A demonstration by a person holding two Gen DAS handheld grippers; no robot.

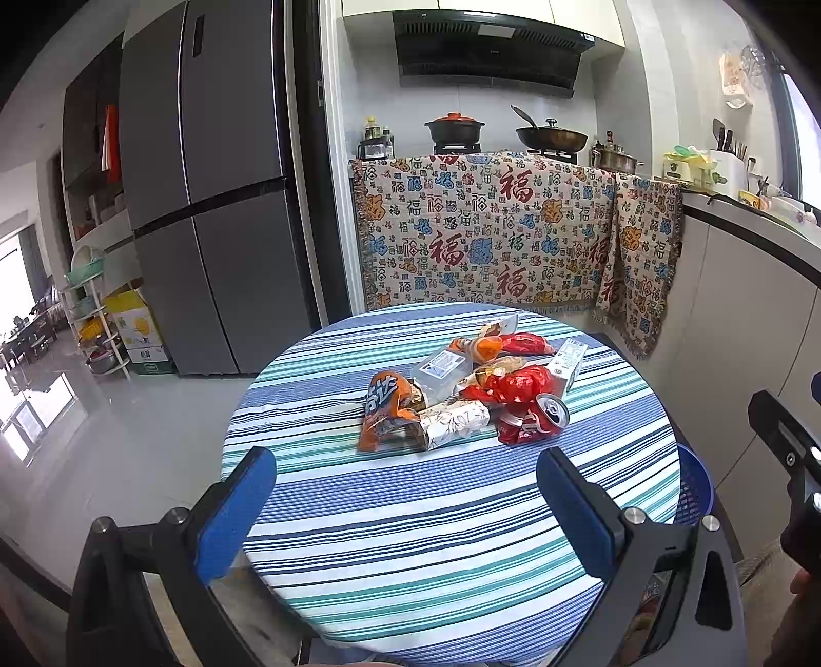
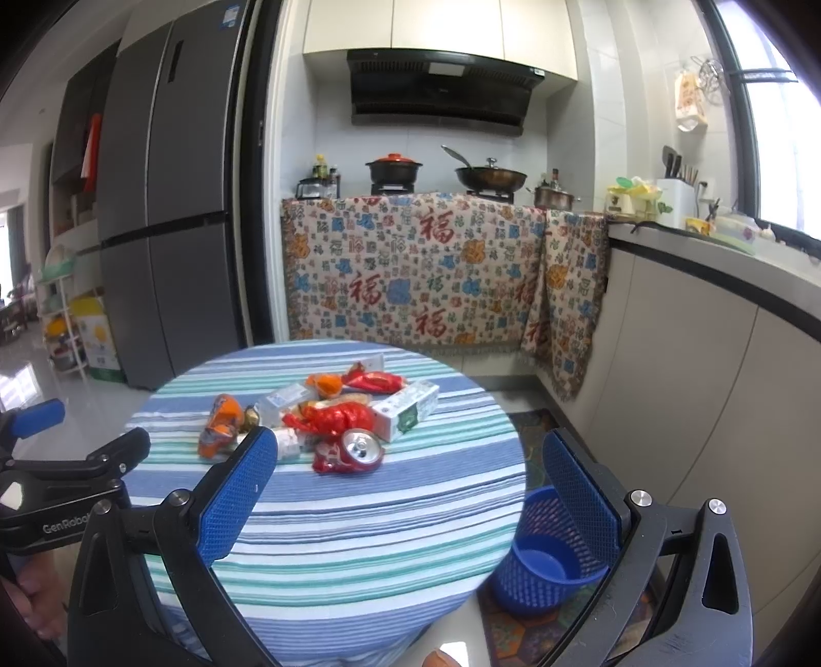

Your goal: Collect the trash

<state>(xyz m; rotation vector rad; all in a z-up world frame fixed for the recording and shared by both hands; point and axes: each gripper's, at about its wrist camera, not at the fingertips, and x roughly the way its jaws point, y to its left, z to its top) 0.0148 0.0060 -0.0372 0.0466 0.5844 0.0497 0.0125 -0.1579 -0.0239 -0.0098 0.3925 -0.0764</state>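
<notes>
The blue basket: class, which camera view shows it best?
The right wrist view: the blue basket shows its mesh wall, rim and inside, beside the table. The left wrist view shows only a sliver of it behind the table edge.

Setting: home kitchen. Evidence:
- Tall grey multi-door refrigerator (image 1: 205,205) at left.
- Black range hood (image 2: 441,87) under cream wall cabinets (image 2: 436,25).
- Below the hood, a stove carrying a black pot with an orange lid (image 2: 393,167) and a lidded wok (image 2: 491,177).
- Patterned cloth with red characters (image 1: 487,231) draped over the cabinet front under the stove.
- Side bench (image 2: 718,251) by the window holds a utensil holder (image 2: 676,197) and dishware.
- Round bench in a striped cloth (image 1: 436,538) in the foreground.
- Tiered rack of bowls (image 1: 92,318) at far left, with a further room beyond it.
</notes>
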